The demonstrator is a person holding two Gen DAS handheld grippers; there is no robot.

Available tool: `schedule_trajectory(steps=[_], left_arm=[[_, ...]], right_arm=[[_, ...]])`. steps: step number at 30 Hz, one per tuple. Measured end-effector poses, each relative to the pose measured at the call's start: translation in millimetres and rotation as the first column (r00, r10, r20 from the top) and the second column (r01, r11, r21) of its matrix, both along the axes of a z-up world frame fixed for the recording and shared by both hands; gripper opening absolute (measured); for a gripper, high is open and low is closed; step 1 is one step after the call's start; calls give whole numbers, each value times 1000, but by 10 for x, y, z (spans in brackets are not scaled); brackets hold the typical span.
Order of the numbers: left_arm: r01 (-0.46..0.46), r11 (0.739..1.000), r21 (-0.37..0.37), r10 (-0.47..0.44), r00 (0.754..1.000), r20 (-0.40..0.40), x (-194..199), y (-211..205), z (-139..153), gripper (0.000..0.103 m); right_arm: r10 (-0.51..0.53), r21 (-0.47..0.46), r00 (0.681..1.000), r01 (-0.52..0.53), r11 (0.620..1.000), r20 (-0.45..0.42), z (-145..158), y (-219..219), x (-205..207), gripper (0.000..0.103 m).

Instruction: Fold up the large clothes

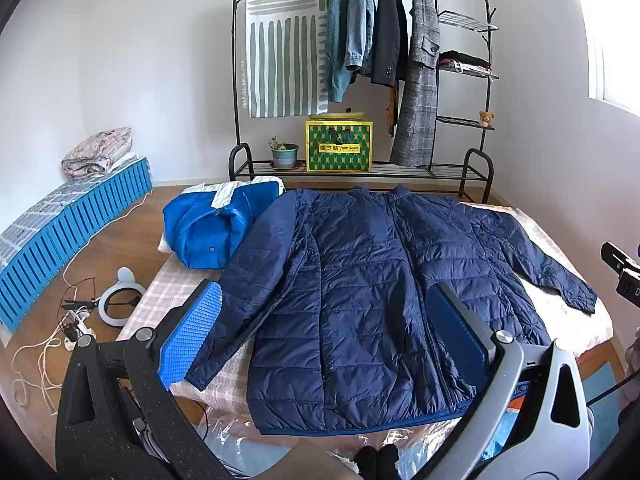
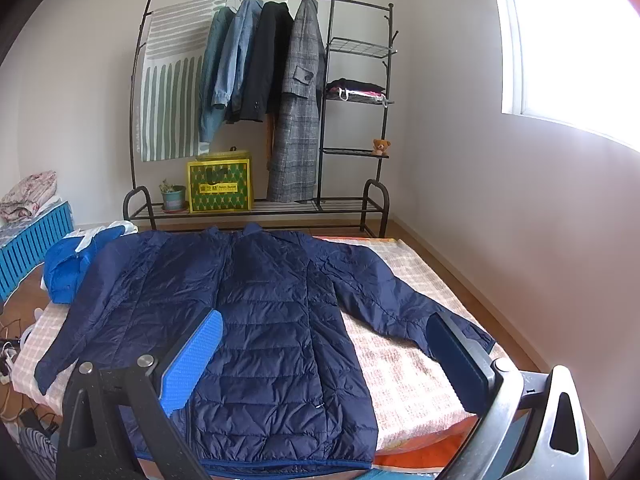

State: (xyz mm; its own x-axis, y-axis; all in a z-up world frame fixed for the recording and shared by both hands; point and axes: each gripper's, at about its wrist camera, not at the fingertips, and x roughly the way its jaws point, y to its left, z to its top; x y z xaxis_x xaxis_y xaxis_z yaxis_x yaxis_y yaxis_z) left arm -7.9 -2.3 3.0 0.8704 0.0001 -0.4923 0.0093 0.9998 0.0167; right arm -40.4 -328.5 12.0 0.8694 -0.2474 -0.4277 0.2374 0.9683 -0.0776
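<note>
Your left gripper (image 1: 324,332) and right gripper (image 2: 324,344) both hang spread wide, grasping nothing, above the bed's (image 2: 404,364) near edge (navy jacket (image 1: 360,280) lies flat, sleeves out)

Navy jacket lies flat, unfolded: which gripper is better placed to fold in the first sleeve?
Probably right. The right gripper is open with one finger beside the right sleeve cuff on the jacket. The left gripper is open too, but hovers over the jacket's body and hem.
</note>
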Motion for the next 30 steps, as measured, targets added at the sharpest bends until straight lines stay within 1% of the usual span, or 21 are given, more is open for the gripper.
schedule_trajectory(steps=[1, 11, 30], left_arm=[[-1, 1000, 0, 1, 1000, 0, -7, -9, -3, 103], [3, 1000, -6, -3, 1000, 0, -10, 12, 2, 103], [3, 1000, -10, -3, 1000, 1, -2, 25, 14, 103]], right_arm=[[-2, -1, 1000, 2, 1000, 3, -12, 48, -21, 103], [22, 14, 1000, -22, 1000, 4, -21, 39, 4, 103], [34, 19, 999, -34, 999, 17, 9, 101, -10, 103]])
